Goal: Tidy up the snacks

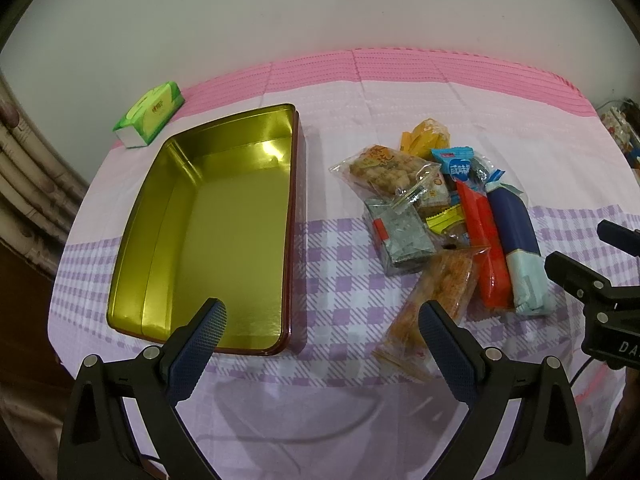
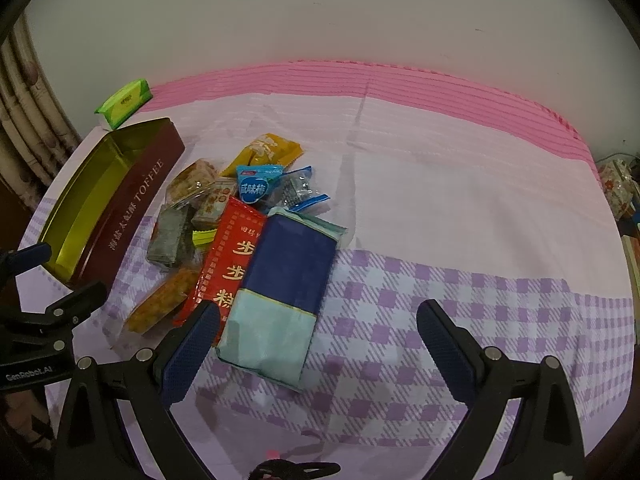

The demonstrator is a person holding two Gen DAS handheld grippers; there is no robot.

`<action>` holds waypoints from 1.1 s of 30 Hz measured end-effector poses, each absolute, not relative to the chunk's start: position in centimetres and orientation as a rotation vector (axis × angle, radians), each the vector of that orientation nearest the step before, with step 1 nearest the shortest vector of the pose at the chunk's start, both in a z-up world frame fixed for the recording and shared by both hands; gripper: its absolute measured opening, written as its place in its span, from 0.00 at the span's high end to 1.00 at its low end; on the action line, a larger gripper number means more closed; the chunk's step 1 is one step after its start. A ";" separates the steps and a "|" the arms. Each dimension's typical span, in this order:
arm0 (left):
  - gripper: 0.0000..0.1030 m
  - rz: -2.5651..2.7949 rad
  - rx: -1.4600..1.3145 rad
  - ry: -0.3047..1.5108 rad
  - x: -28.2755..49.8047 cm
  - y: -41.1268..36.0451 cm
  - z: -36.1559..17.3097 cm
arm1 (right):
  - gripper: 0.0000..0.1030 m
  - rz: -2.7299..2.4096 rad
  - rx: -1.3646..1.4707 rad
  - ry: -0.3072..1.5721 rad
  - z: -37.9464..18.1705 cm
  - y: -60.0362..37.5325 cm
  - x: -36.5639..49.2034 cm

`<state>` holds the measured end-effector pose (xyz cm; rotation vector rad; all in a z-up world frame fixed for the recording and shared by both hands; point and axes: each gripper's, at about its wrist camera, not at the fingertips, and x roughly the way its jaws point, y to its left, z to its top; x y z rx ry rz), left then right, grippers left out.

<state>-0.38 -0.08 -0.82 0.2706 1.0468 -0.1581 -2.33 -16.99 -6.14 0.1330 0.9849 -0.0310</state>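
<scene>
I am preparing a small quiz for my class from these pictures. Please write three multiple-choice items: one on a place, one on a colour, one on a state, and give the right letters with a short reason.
1. Where is the green tissue pack?
A. Inside the tin
B. Beyond the tin's far corner, near the wall
C. On the snack pile

2. What colour is the inside of the tin?
A. Gold
B. Blue
C. White

3. In what state is the left gripper?
A. Shut on a red packet
B. Shut on nothing
C. Open, holding nothing

Answers:
1 B: the pack lies on the cloth behind the tin, by the wall.
2 A: the bare inner walls and floor shine gold.
3 C: its fingers stand wide apart with only cloth and the tin's edge between them.
</scene>
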 end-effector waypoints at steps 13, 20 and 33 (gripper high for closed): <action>0.06 -0.164 0.265 1.046 -0.4 0.0 -1.0 | 0.05 -0.031 0.137 0.986 -6.3 -17.1 -2.2; 0.06 -0.166 0.262 1.049 -0.2 0.1 -1.3 | 0.08 -0.021 0.148 0.987 -6.6 -17.3 -2.2; 0.06 -0.187 0.264 1.044 0.2 0.5 -1.7 | 0.15 -0.008 0.188 1.001 -7.1 -17.4 -1.8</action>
